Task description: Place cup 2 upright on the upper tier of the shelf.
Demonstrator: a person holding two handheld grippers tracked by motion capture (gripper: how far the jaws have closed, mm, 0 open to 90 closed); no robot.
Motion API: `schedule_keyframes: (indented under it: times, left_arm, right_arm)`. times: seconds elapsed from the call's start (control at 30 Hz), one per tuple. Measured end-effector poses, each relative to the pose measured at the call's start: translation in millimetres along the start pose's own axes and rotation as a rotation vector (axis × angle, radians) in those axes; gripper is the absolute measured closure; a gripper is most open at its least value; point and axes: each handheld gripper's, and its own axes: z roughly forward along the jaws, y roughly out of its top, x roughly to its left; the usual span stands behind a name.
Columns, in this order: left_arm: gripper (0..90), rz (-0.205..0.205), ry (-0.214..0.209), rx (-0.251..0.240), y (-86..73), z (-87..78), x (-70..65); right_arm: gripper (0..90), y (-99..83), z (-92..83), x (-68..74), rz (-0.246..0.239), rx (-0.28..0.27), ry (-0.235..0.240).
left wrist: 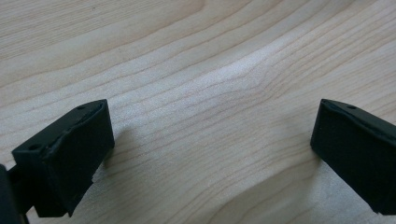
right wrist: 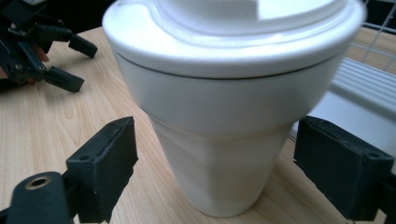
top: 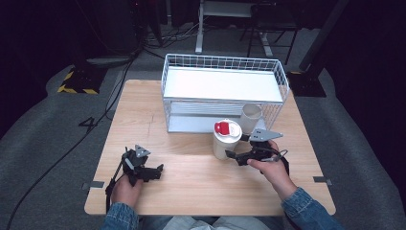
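Brackets the white tapered plastic cup (top: 223, 146) (right wrist: 224, 140) with the right gripper (top: 237, 146) (right wrist: 233, 163), jaws spread wide, one to each side of the cup's lower wall. Shows a gap on both sides in the right gripper view, so grips nothing yet. Comes in low and from the side, probably because the wall narrows toward the base while the broad white snap-on lid (top: 229, 131) with its red tab (top: 221, 127) overhangs above, making the lower wall the surest place to close. Finds the cup upright on the light wooden table (top: 191, 184), just in front of the white wire basket (top: 225, 60) and toward its front right corner. Puts a second, open white cup (top: 250, 117) close behind, against the basket's mesh. Leaves little room on that far side, which likely explains an entry from the person's side rather than from behind. Rests the left gripper (top: 158, 171) (left wrist: 212, 149) well apart at the near left of the table, low over the wood, jaws wide apart with bare grain between them and nothing held. Seems parked there to stay clear of the working hand, yet near enough to steady the cup should it tip.
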Motion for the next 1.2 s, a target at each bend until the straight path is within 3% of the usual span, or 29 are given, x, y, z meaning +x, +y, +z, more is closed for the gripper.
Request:
schedule_keyframes:
  times: [0.13, 0.27, 0.57, 1.2]
  left_arm:
    - [0.0, 0.0, 0.0, 0.0, 0.0, 0.0, 0.0]
    - [0.0, 0.0, 0.0, 0.0, 0.0, 0.0, 0.0]
    - [0.0, 0.0, 0.0, 0.0, 0.0, 0.0, 0.0]
    - [0.0, 0.0, 0.0, 0.0, 0.0, 0.0, 0.0]
  right_arm:
    - [13.1, -0.6, 8.8, -1.7, 0.011, -0.009, -0.013]
    - [12.1, -2.7, 15.4, -5.8, 0.033, -0.018, 0.008]
    - [9.6, -5.6, 28.4, -11.0, 0.035, -0.041, 0.043]
    - [9.7, -12.7, 47.0, -14.7, 0.049, -0.083, 0.081]
